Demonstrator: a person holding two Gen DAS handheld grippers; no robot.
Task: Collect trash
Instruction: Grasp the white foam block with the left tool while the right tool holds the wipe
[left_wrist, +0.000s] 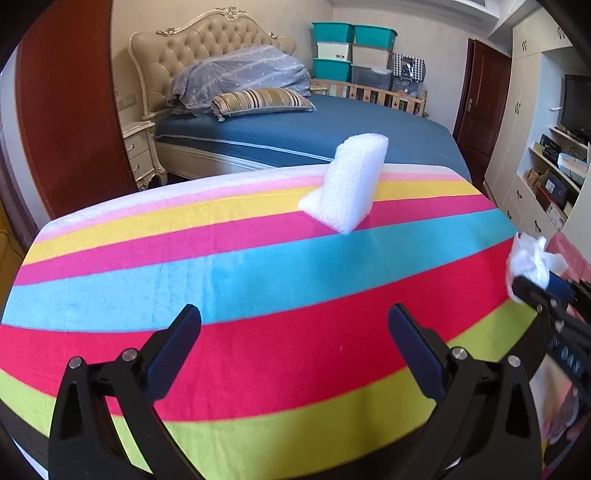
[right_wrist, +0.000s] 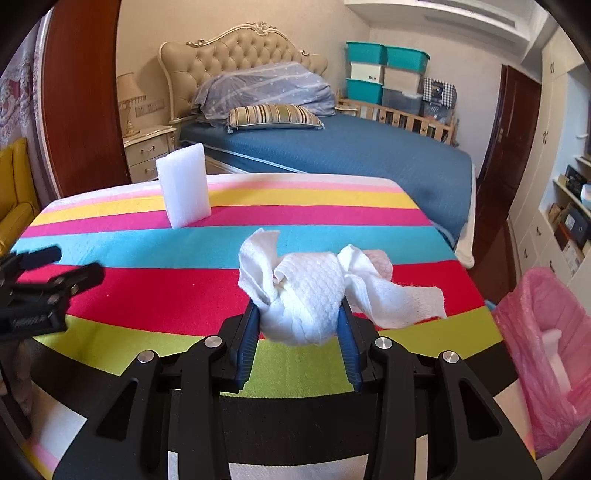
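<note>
The crumpled tissue (left_wrist: 532, 258) showed at the far right edge of the left wrist view, white and bunched, pinched by the right claw (left_wrist: 537, 286) just past the right rim of the counter (left_wrist: 258, 258), which was draped in a cloth of rainbow stripes. The left claw (left_wrist: 293, 328) hung over the red stripe near the front of the counter, its two dark fingers spread wide with nothing between them. A white foam block (left_wrist: 347, 184) stood toward the far side of the counter, across the yellow and magenta stripes, leaning a little. Behind the counter lay a bed (left_wrist: 332, 125) with a blue cover.

In the right wrist view, the crumpled tissue (right_wrist: 306, 295) sat squeezed between the blue pads of the right claw (right_wrist: 300, 325), its loose ends flaring out to the left and right above the red and green stripes of the counter (right_wrist: 147, 254). The left claw (right_wrist: 59, 266) entered from the left edge, over the counter's near left part; its fingers stood apart. The white foam block (right_wrist: 183, 184) stood upright at the far left of the counter, well apart from the tissue. To the right, beside the counter and lower, a bin lined with a pink bag (right_wrist: 546, 332) stood open, something white lying inside it.
</note>
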